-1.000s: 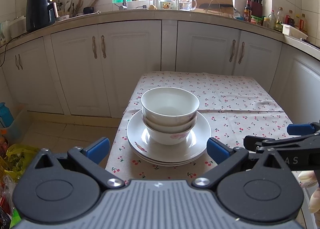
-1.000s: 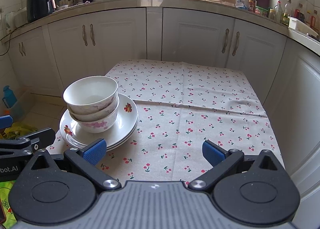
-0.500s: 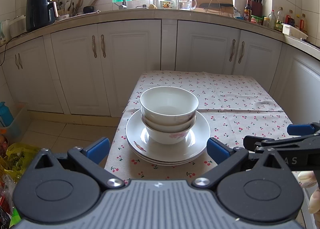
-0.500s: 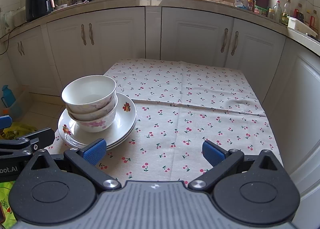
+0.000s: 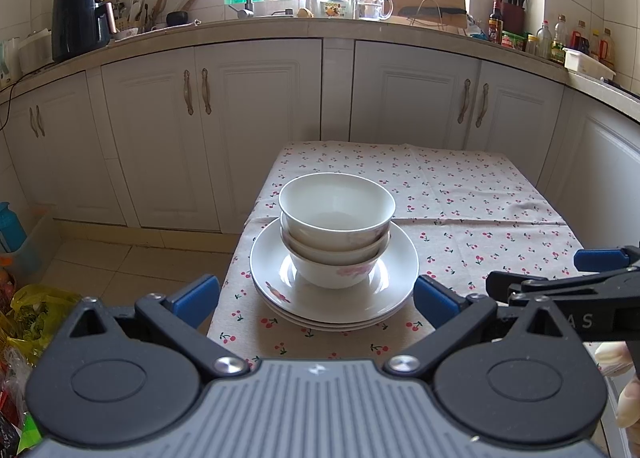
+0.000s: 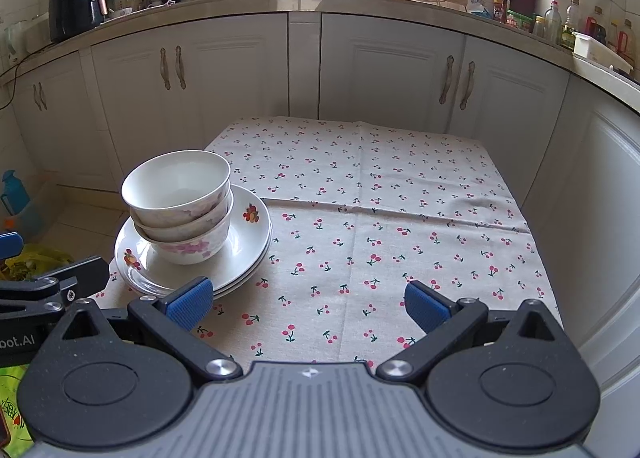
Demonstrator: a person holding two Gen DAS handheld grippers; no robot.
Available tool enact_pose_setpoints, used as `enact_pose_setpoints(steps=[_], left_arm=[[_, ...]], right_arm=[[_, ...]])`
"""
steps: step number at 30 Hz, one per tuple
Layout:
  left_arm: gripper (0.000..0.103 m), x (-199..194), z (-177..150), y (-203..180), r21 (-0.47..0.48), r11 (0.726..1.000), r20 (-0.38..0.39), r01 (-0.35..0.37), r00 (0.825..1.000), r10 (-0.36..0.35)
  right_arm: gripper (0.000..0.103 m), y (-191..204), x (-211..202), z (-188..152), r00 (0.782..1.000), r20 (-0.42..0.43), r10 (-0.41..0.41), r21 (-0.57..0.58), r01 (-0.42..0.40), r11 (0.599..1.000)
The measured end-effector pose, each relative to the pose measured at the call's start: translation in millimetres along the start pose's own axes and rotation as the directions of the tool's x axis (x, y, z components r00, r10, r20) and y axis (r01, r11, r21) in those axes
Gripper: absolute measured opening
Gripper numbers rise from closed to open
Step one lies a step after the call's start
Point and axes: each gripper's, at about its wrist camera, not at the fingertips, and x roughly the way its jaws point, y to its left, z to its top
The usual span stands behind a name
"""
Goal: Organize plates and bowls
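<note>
My left gripper [image 5: 316, 296] stands wide open with nothing between its blue pads, short of the near edge of the table [image 5: 480, 194]. My right gripper [image 6: 306, 300] is spread just as wide and empty, over the near part of the cherry-print cloth [image 6: 400, 226]. Only the tip of it shows at the right edge of the left view, and part of a hand [image 5: 624, 390] below it is cut off by the frame.

Just beyond my left pads, at the table's near left corner, sits a stack of plates [image 5: 334, 298]; I see three rims, though their undersides are hidden. Three nested bowls [image 5: 336, 234] stand upright on the top plate, only the uppermost showing its inside. The lower two show little but rims and a pink flower print.

The rest of the cloth is bare to the far edge. Behind it run white cabinets [image 6: 384, 70], and the worktop [image 5: 280, 24] above carries a dark appliance [image 5: 80, 20] and small bottles too blurred to name.
</note>
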Motion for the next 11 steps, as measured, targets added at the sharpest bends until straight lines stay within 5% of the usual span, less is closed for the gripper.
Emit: enact_pose_setpoints(steps=[11], left_arm=[[0.102,0.0,-0.5,-1.5,-0.003,1.0,-0.003,0.002,1.0,-0.002]], right_arm=[[0.103,-0.8,0.6,0.4,1.0,-0.004,-0.001,0.001,0.001,1.0]])
